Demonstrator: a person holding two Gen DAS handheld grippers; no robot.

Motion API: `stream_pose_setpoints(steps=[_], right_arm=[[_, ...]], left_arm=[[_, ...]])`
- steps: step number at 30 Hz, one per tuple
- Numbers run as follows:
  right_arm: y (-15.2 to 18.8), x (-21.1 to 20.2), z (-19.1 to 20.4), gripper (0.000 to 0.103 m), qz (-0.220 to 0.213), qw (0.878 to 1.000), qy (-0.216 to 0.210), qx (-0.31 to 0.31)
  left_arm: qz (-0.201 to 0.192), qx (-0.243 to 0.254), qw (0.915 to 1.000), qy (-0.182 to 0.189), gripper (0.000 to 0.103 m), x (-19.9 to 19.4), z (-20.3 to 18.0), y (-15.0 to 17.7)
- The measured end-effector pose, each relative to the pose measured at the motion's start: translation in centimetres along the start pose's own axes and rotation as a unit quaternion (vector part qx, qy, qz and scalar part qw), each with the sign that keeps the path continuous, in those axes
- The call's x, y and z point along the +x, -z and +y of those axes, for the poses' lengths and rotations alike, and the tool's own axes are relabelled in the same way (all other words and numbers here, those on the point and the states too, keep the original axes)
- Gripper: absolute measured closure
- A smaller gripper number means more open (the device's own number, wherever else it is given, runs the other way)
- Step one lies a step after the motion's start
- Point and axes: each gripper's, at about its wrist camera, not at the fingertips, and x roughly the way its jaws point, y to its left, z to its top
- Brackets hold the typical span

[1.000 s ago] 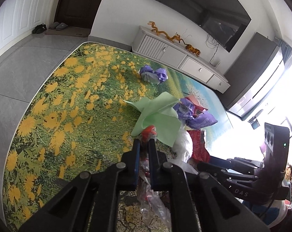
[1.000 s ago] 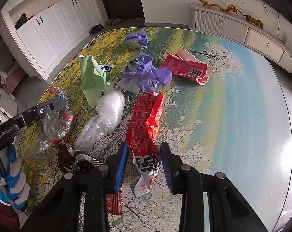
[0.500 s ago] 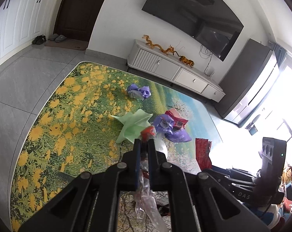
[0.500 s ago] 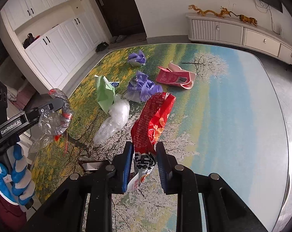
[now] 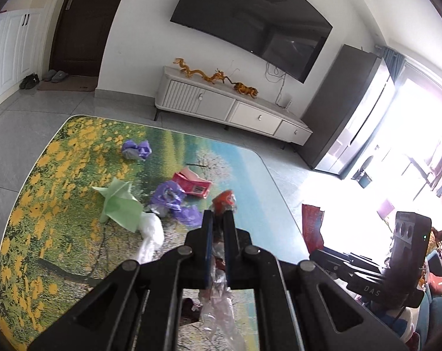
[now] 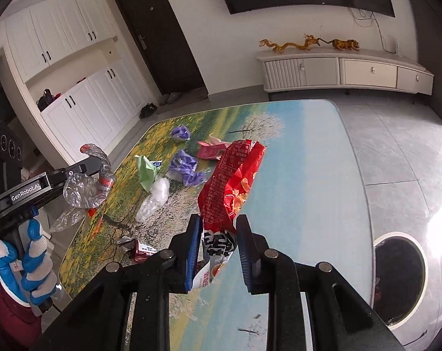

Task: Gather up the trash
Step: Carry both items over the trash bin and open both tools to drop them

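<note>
1. The left gripper is squeezed tight on a crushed clear plastic bottle with a red cap. The bottle is up in the air, above the table.
2. The right gripper pinches a crinkly red snack bag by its white bottom end. The bag stands up high over the table with the flower and sky picture on top.
3. More trash lies on the table: a folded light green paper, a crumpled purple plastic bag, a smaller purple wad farther off, a flat pink-red carton, and a see-through white plastic bag.
4. A small dark red wrapper sits near the table's edge. I can't tell what it is.
5. A round dark bin stands on the floor beside the table.
</note>
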Motion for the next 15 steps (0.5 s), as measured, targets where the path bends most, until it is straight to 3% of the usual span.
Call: stream_pose_setpoints(steps=[9,15], right_arm=[[1.8,-7.4,-7.1,0.080,-0.062,0.995,0.042,0.059],[3.2,-10.3,-11.8,0.080,-0.085,0.988,0.077,0.100]], left_arm=[[0.025,0.065,0.9971,0.033,0.097,2.4,-8.1,0.7],[0.049,0.113,0.9914,0.046,0.097,4.6,-13.6,1.8]])
